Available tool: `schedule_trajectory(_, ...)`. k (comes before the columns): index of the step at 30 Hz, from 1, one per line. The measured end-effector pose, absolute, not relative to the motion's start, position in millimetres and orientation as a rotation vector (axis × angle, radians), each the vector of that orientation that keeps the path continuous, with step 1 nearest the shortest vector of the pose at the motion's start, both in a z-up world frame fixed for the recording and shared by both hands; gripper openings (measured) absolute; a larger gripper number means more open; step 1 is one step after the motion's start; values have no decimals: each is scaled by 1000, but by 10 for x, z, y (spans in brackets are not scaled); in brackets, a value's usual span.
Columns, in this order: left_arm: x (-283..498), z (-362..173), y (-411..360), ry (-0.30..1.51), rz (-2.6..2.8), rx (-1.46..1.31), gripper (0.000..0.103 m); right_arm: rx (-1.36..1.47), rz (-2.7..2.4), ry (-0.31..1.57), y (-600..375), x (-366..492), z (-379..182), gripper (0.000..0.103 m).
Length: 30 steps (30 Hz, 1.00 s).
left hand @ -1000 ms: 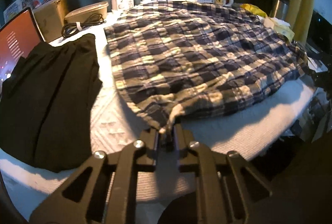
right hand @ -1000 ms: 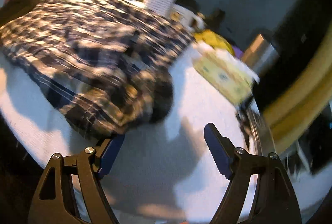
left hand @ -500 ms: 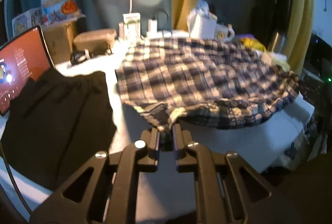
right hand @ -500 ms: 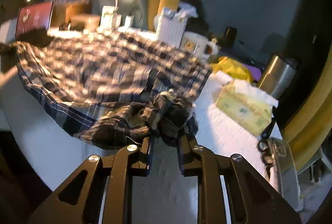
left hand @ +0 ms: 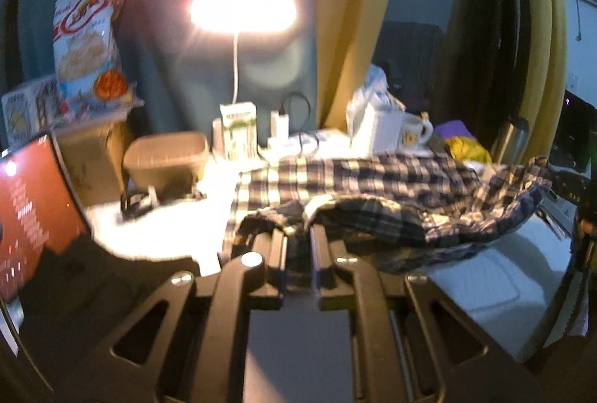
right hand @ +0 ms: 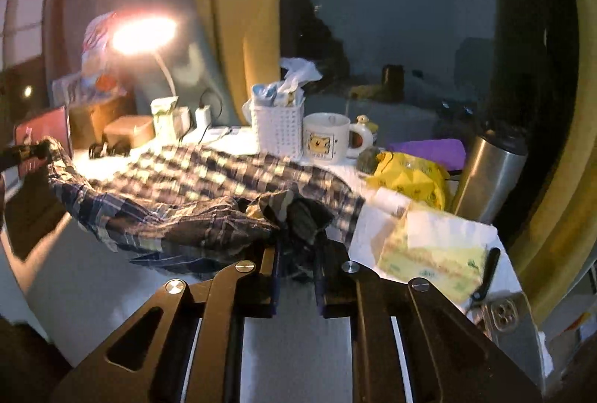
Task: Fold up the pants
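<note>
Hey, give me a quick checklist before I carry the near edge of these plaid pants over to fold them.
1. Left hand-held gripper pinching the plaid pants: ok, shut on the near edge.
2. Right hand-held gripper gripping: ok, its jaws have just been closing and now pinch bunched cloth.
3. Near edge lifted off the white table cover: ok, it hangs between both grippers.
4. Far half lying flat: ok.
5. Mug and white basket clear of the cloth: not ok, the far edge lies right at them.
6. Black garment apart from the pants: cannot tell, blurred.
</note>
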<state>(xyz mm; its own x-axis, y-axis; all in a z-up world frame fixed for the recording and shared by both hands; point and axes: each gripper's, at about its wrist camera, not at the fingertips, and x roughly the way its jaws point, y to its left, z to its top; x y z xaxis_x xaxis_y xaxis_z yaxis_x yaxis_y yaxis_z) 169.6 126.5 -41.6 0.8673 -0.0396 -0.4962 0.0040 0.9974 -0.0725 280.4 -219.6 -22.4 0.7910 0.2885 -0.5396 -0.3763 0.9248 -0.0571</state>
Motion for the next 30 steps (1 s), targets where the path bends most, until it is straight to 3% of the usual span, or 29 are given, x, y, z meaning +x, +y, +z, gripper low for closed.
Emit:
schedule_trajectory(4,2104,-362,1400,507,-17,-62,10,-122,329,556,-2188,3131,-172,10)
schedule_trajectory(17,3560,-599,1682,564,-19,-62,10,-32,261,648,-2147,4315,-514,8)
schedule_trajectory(27,4205,-1080,2085,727,79,-158,21,-73,177,740,-2023,4994,-901,9)
schedule_trajectory(30,4075,-978,2201,703,115,-173,30,-80,162,762,-2016,5083,-967,23)
